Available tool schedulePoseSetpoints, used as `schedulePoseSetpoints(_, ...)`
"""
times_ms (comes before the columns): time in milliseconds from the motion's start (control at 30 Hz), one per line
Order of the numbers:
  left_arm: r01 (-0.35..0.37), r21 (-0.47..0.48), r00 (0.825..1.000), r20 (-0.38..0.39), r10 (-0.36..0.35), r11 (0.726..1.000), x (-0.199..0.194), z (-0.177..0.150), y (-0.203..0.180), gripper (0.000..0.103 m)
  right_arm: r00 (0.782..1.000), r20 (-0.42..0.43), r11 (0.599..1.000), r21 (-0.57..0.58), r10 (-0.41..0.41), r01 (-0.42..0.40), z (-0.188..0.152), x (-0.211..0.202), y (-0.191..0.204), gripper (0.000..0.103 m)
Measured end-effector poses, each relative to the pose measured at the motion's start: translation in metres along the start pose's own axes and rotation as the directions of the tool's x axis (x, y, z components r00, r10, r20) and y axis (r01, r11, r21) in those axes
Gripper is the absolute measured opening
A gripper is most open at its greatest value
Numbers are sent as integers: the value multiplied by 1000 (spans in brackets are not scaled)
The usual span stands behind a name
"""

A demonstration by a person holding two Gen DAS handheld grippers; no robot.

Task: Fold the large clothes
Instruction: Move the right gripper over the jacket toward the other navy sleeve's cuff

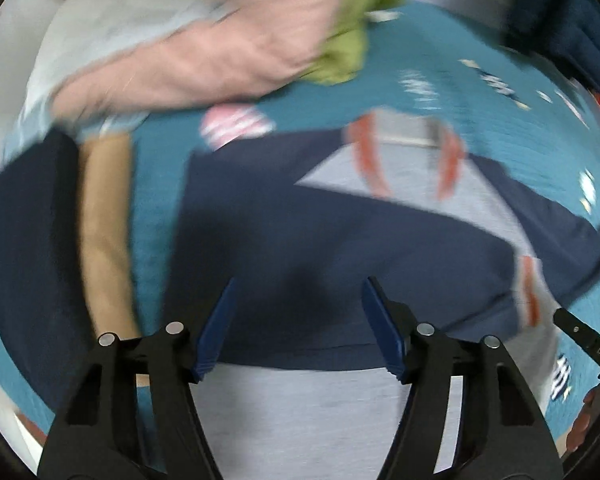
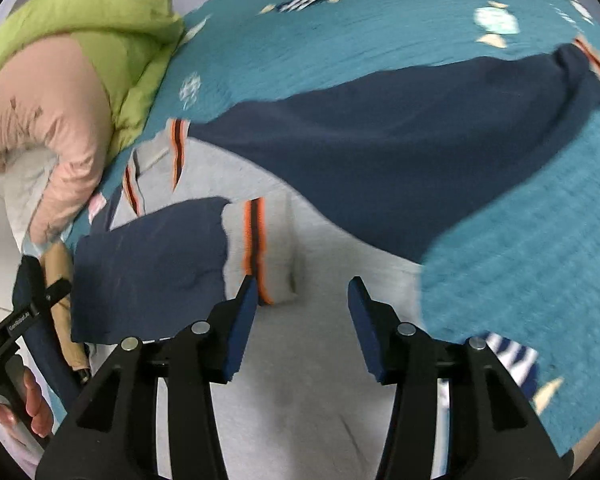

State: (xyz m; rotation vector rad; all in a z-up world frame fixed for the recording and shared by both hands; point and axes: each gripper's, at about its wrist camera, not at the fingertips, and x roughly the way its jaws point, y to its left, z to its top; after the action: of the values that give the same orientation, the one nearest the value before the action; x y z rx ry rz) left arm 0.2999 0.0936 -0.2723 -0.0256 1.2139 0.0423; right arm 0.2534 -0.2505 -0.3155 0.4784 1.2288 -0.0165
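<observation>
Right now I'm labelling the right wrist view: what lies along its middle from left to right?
Pink padded garment → folded navy sleeve → orange-striped grey cuff → spread navy sleeve → teal bedspread.

Left wrist view smeared throughout by motion blur: prints on the teal bedspread point(image 1: 400, 68) unreadable, stripes on the sweater point(image 1: 340, 240) running together. Pink and green bedding point(image 1: 219, 40) cut off by the top edge, its outline lost in streaks. Dark folded cloth point(image 1: 27, 240) at the left too blurred to identify. Right wrist view sharper, yet blurred toward the right rim; far sleeve cuff point(image 2: 588, 60) indistinct. Hand point(image 2: 35, 408) at lower left mostly cropped by the lens edge.
</observation>
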Motion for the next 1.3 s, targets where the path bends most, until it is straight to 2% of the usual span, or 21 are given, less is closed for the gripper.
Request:
schedulePoseSetpoints(133, -44, -102, 997, -64, 38, 994, 24, -11, 59, 64, 998, -51, 999, 38, 27, -25, 7, 31, 2, 46)
schedulePoseSetpoints(233, -35, -167, 991, -136, 12, 985, 48, -22, 85, 63, 997, -52, 996, 75, 48, -44, 12, 42, 1, 46)
schedulePoseSetpoints(267, -8, -183, 987, -158, -21, 983, 59, -26, 91, 55, 997, -48, 995, 87, 60, -55, 14, 42, 1, 43)
schedulePoseSetpoints(300, 10, -190, 983, -177, -44, 982, 68, -30, 93, 52, 997, -45, 994, 90, 66, -62, 15, 42, 2, 35)
schedulePoseSetpoints(333, 10, -194, 985, -165, -42, 981, 72, -33, 93, 50, 998, -45, 995, 84, 51, -47, 15, 43, 4, 30)
schedulePoseSetpoints(367, 7, -185, 989, -141, -33, 983, 68, -34, 92, 40, 998, -49, 996, 78, 34, -30, 16, 45, 5, 18)
schedulePoseSetpoints(400, 3, -169, 992, -123, -24, 986, 64, -34, 89, 33, 998, -46, 996, 82, 36, -32, 16, 45, 5, 12)
schedulePoseSetpoints(467, -20, -155, 994, -109, 3, 988, 59, -36, 85, 24, 998, -28, 995, 87, 57, -54, 18, 40, 7, 10)
schedulePoseSetpoints(533, -36, -154, 995, -94, 21, 987, 54, -38, 85, 22, 999, 20, 998, 48, 38, -39, 21, 32, 16, 9)
schedulePoseSetpoints(633, -62, -150, 997, -48, 56, 987, 45, -42, 89, 22, 997, 75, 999, -39, 9, -6, 27, 20, 34, 9)
schedulePoseSetpoints(767, -55, -176, 996, -73, 43, 983, 59, -48, 92, 23, 998, -13, 998, 15, -58, 58, 27, 52, 17, 9)
schedulePoseSetpoints(833, -65, -149, 996, -70, 55, 987, 57, -45, 88, 25, 999, 1, 999, 15, -50, 50, 24, 55, 13, 9)
schedulePoseSetpoints(867, -76, -132, 995, -71, 67, 988, 55, -44, 85, 30, 998, 9, 998, -6, -63, 63, 24, 53, 17, 10)
schedulePoseSetpoints(900, -85, -118, 994, -74, 77, 989, 53, -44, 85, 33, 996, 11, 996, -33, -88, 88, 24, 50, 22, 14)
schedulePoseSetpoints(933, -97, -111, 993, -74, 89, 989, 49, -44, 86, 42, 993, 9, 992, -43, -116, 117, 23, 47, 25, 17)
schedulePoseSetpoints(967, -107, -108, 992, -73, 99, 988, 47, -45, 86, 47, 991, 4, 990, -40, -136, 136, 23, 43, 26, 25)
schedulePoseSetpoints(1000, -104, -108, 993, -71, 96, 989, 41, -45, 88, 47, 991, 6, 990, -38, -135, 135, 23, 40, 27, 31)
schedulePoseSetpoints(1067, -106, -118, 993, -66, 99, 987, 31, -46, 90, 47, 992, 37, 992, -48, -117, 119, 20, 26, 32, 34)
schedulePoseSetpoints(1167, -159, -92, 987, -41, 155, 983, 17, -45, 83, 47, 983, 84, 983, -70, -166, 172, 9, 8, 39, 35)
schedulePoseSetpoints(1233, -181, -76, 983, -35, 179, 980, 9, -44, 75, 47, 984, 84, 983, -78, -157, 164, 0, -1, 40, 34)
schedulePoseSetpoints(1300, -175, -71, 984, -25, 174, 982, 0, -45, 69, 49, 984, 80, 983, -80, -159, 166, -9, -8, 42, 34)
